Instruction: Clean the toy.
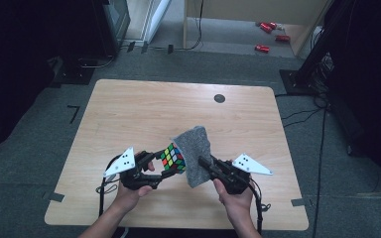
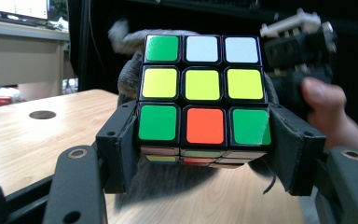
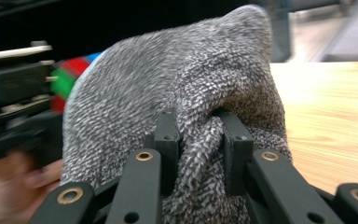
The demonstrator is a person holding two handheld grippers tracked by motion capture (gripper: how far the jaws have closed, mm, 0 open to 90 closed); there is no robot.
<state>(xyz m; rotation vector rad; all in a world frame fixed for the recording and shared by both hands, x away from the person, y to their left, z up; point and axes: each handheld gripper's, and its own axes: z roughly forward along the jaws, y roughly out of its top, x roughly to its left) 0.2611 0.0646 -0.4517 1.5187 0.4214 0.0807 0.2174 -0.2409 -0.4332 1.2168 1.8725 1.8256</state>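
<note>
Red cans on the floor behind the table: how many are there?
3 red cans, it seems: one farthest back, one right of it, one nearest the table. Others may be hidden.

Red cans [image 1: 269, 35] lie on the floor (beyond the wooden table [image 1: 144, 109]).

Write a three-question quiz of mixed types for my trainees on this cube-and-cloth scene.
1. True or false: the left gripper is shut on the multicoloured plastic puzzle cube.
2. What does the right gripper pinch? A) a red can B) the grey knitted cloth C) nothing
3. Fill in: the middle row of the cube face towards the left gripper's camera is ____.

Key
1. True; its jaws clamp the cube's bottom layer.
2. B.
3. Yellow.
</note>
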